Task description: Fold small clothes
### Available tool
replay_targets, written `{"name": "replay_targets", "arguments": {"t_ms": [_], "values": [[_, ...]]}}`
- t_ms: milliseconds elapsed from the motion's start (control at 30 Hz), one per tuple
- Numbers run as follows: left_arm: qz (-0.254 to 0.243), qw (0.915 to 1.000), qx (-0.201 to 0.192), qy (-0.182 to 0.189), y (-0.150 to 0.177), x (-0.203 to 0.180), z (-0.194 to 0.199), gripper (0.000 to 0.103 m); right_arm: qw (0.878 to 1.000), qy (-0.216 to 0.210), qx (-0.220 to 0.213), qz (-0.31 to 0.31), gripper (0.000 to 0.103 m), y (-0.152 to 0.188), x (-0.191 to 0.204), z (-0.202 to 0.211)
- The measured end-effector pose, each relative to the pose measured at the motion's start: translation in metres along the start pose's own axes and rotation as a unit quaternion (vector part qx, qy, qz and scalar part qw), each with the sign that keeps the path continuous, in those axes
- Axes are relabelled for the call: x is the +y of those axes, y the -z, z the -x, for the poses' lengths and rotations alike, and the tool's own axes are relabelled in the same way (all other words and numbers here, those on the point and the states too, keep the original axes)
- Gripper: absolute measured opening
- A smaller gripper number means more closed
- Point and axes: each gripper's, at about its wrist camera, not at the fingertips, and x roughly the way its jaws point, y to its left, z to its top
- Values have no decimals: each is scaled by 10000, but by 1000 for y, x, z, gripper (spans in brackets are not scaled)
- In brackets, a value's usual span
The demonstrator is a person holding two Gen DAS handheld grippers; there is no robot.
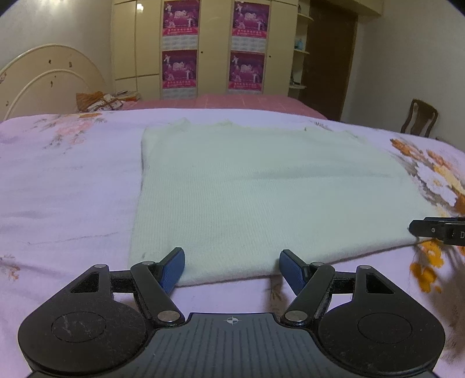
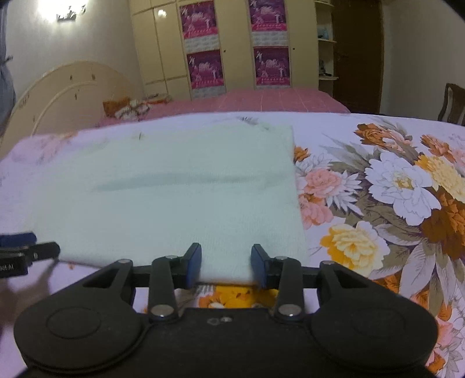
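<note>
Wrist views low over shared garment [image 1: 261,189]

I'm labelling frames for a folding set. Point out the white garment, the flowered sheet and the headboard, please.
Garment [image 1: 261,189], left wrist view: middle of its flat knit surface.
Sheet [image 2: 401,186], right wrist view: a white flower right of the garment.
Headboard [image 1: 49,81], left wrist view: the cream arched panel.

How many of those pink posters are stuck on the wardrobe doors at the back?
4. Two pink posters sit side by side on the upper doors, and two directly below them. No others show.
</note>
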Motion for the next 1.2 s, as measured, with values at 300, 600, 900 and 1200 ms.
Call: {"name": "replay_targets", "arguments": {"t_ms": [300,600,900,1200], "values": [[382,9985,-379,46,-41,5,-26,72,9990,-320,-262,-187,18,-32,1,-8],[266,9996,4,24,-83,-6,-106,79,9990,-369,22,238,19,-76,34,-90],[1365,9894,-370,317,-40,17,-24,79,9985,-506,-164,142,21,-67,34,-61],[4062,9090,-331,872,56,73,9,57,9963,-846,-180,-13,22,-56,41,-28]]}}
